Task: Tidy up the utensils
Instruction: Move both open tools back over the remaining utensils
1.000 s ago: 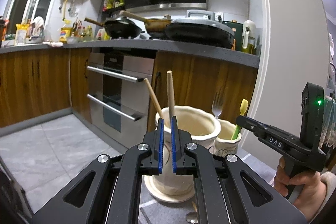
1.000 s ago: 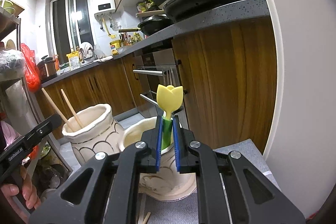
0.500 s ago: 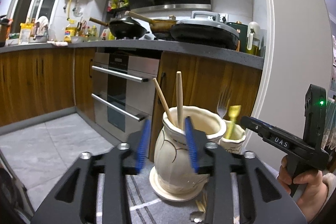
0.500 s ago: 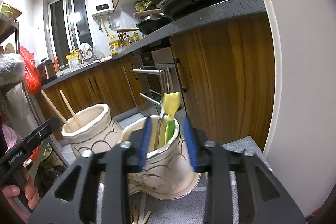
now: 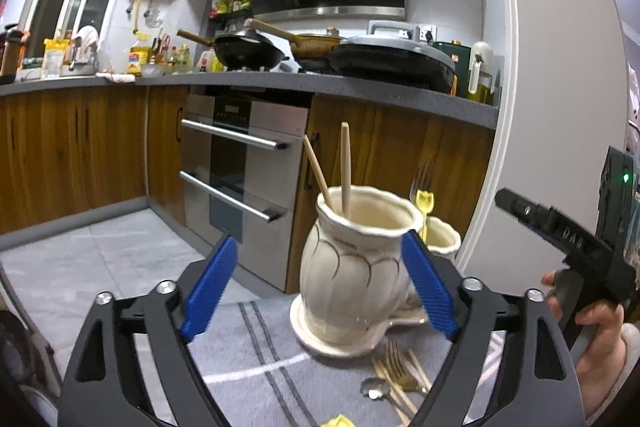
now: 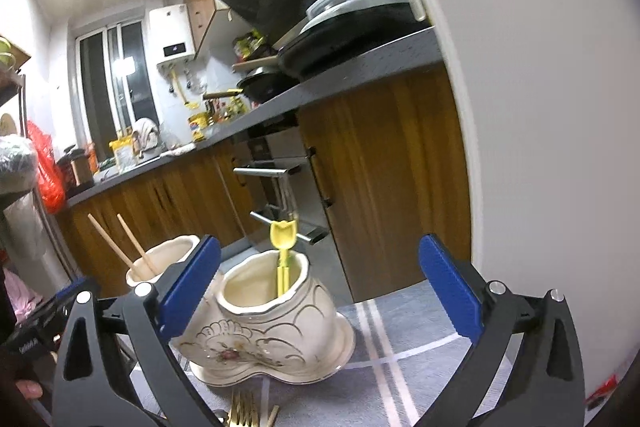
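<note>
Two chopsticks (image 5: 345, 169) stand in one of two ceramic jars (image 5: 354, 263) on my grey-clothed table (image 5: 256, 355); both my left claw (image 5: 320, 285) and right claw (image 6: 320, 287) gape empty.

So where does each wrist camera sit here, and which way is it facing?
Left wrist: on the left gripper, jaws open, facing the chopstick jar and the oven; the right gripper and hand show at its right.
Right wrist: on the right gripper, jaws open, facing the utensil jar holding a yellow tulip-handled utensil.
Shared: both jars, the gold forks.
</note>
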`<control>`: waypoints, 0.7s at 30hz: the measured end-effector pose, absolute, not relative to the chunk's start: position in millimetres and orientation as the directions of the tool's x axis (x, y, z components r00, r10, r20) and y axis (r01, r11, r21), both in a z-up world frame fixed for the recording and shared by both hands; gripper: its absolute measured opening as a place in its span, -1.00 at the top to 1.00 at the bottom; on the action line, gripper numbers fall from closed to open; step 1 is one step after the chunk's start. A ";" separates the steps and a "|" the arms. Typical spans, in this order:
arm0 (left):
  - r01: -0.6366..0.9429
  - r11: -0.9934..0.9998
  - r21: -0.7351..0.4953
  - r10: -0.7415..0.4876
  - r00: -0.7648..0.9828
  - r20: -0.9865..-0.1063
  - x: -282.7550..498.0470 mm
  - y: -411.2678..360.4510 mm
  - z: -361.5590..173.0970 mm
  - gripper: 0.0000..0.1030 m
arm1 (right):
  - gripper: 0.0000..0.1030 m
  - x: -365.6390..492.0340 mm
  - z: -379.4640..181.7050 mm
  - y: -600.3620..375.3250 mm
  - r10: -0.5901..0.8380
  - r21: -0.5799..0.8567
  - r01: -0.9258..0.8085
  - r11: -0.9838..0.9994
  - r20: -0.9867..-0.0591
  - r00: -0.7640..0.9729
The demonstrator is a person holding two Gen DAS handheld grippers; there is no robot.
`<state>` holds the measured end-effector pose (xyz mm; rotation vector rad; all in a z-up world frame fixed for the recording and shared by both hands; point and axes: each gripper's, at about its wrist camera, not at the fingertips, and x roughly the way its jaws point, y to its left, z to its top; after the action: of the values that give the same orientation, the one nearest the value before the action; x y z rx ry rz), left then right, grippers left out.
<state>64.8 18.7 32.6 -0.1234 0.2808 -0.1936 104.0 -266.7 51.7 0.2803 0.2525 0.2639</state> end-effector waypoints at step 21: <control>0.085 0.994 -0.071 -0.106 0.915 -0.390 27.0 32.6 -1.3 -0.87 | -0.91 68.6 27.0 -256.3 0.342 0.271 -0.255 0.928 -0.348 0.873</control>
<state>27.0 32.6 -1.3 -0.0532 0.4042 -0.0982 68.6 -256.3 27.0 0.2204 0.4019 0.3144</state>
